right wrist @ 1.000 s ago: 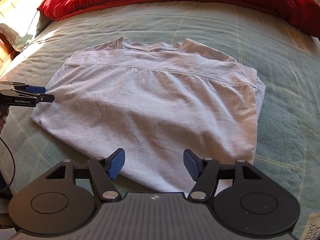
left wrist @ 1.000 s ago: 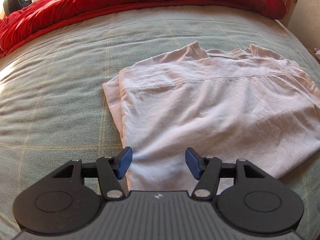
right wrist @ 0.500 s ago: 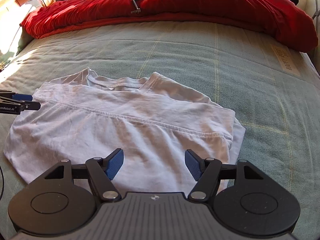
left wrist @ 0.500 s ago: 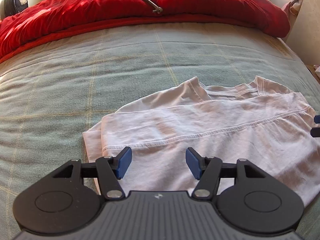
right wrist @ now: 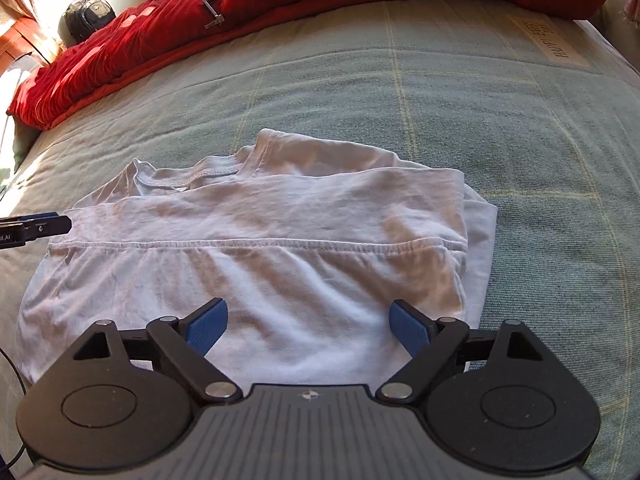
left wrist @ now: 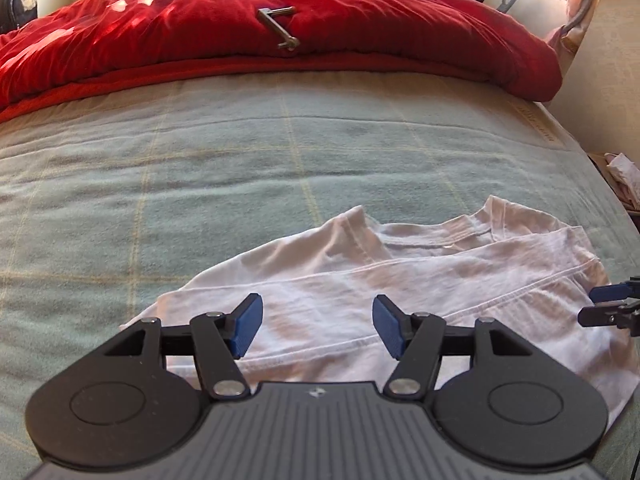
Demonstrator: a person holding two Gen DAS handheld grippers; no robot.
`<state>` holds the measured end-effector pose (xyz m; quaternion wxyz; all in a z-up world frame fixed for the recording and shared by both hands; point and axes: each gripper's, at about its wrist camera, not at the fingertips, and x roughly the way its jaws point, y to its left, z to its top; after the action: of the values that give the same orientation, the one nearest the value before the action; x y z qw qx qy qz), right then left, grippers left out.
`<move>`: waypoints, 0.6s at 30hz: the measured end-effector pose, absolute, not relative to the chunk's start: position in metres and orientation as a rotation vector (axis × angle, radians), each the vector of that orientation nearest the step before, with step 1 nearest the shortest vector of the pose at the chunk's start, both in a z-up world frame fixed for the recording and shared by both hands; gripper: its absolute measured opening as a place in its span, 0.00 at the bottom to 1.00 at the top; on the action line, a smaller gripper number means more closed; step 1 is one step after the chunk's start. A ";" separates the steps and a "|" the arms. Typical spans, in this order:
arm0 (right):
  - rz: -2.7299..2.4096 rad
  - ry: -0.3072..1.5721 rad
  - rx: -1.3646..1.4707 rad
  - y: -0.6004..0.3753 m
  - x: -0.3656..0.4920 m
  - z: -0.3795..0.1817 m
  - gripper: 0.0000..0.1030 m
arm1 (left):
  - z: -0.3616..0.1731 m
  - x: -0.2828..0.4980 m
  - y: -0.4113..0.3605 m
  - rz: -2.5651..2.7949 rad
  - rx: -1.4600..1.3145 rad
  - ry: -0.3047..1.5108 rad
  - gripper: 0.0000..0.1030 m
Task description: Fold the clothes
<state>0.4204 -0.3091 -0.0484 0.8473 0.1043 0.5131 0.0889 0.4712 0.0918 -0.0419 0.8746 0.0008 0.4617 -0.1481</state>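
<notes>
White T-shirt [right wrist: 256,248], folded once, lies flat on the green bed [right wrist: 520,160]; we hold our right claw [right wrist: 308,330] above its near hem, jaws just opened wide and empty. Our left claw [left wrist: 318,326] hovers half-open, empty, over its left edge. Bare blanket stretches to the red duvet [left wrist: 280,32].

The folded T-shirt [right wrist: 256,248] lies flat on the bed [right wrist: 460,120], neckline toward the far side, and behind it a duvet [left wrist: 280,36] is heaped across the head of the bed with a small metal tool [left wrist: 280,28] resting on top. The left gripper [left wrist: 318,330] hangs over the shirt's left edge, the right gripper [right wrist: 306,326] over the near hem by its right edge, jaws apart, and a bag [right wrist: 86,10] sits beyond the duvet's left end
</notes>
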 end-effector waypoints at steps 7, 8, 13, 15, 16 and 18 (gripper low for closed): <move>0.155 1.079 0.206 -0.299 0.421 -0.055 1.00 | -0.065 0.501 0.054 -0.362 0.025 0.964 0.61; 0.154 1.076 0.199 -0.298 0.420 -0.056 1.00 | -0.068 0.504 0.051 -0.359 0.036 0.958 0.61; 0.165 1.072 0.116 -0.289 0.417 -0.059 1.00 | -0.078 0.522 0.045 -0.338 0.039 0.975 0.62; 0.156 1.069 0.085 -0.284 0.415 -0.061 1.00 | -0.077 0.526 0.042 -0.332 0.050 0.972 0.62; 0.149 1.066 0.073 -0.282 0.415 -0.062 1.00 | -0.076 0.527 0.040 -0.328 0.054 0.970 0.62; 0.136 1.064 0.056 -0.279 0.414 -0.063 1.00 | -0.074 0.529 0.037 -0.319 0.054 0.974 0.62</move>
<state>0.4141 -0.2786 -0.0634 0.8593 0.0267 0.5066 0.0646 0.5290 0.0366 -0.0743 0.8712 0.0256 0.4659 -0.1525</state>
